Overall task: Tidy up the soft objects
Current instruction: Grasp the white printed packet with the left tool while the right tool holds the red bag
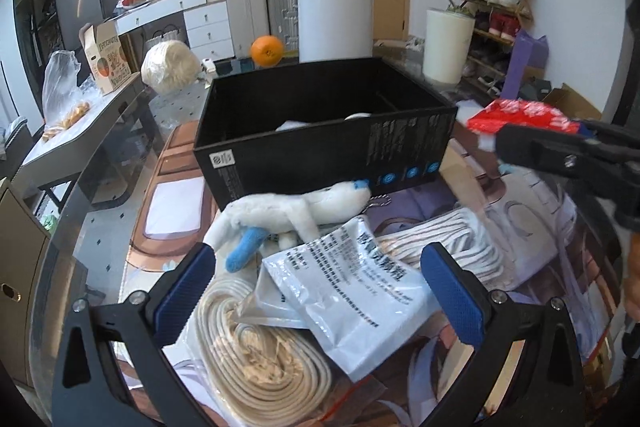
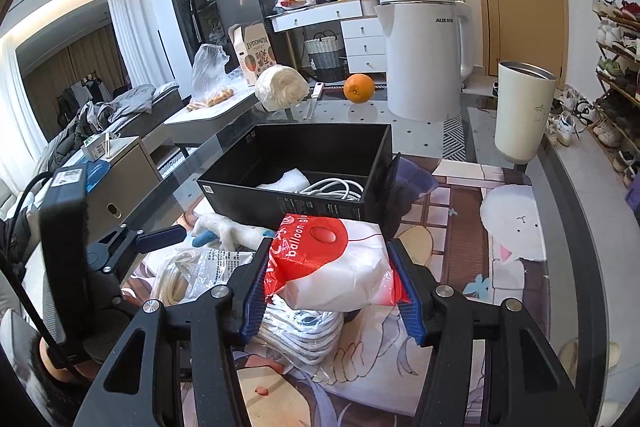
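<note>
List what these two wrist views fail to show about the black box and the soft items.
- Black cardboard box: left wrist view, near wall hides most contents.
- Small print on the grey plastic pouch: too small to read.
- White striped bundle: right wrist view, red-and-white balloon packet in the right gripper covers it.

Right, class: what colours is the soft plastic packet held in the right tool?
Red and white, clearest in the right wrist view.
</note>
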{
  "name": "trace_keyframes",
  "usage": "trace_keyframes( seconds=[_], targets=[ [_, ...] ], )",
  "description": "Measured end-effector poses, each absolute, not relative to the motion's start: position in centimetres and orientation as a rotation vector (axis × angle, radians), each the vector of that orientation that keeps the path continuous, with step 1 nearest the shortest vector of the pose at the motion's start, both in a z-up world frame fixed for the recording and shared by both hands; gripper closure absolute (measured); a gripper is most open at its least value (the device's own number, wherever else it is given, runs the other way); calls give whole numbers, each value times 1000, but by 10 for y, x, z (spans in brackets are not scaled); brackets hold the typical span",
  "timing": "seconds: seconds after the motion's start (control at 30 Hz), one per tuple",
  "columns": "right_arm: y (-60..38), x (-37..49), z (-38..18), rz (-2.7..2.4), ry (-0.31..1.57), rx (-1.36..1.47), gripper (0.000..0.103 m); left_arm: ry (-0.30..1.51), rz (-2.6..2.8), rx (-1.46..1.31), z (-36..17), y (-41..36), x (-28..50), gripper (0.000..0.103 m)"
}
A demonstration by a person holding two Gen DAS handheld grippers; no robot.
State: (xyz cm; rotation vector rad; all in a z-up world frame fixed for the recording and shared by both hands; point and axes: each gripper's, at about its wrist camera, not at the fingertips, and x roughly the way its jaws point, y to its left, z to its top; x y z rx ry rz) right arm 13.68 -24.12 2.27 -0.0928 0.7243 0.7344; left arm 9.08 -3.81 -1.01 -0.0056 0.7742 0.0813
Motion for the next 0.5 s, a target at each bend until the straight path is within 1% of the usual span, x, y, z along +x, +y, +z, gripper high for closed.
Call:
trace_keyframes(
  seconds=[0.5],
  targets=[
    [-235, 138, 17, 745, 741, -98, 47, 798, 97, 4, -18, -18, 77, 0]
  ],
)
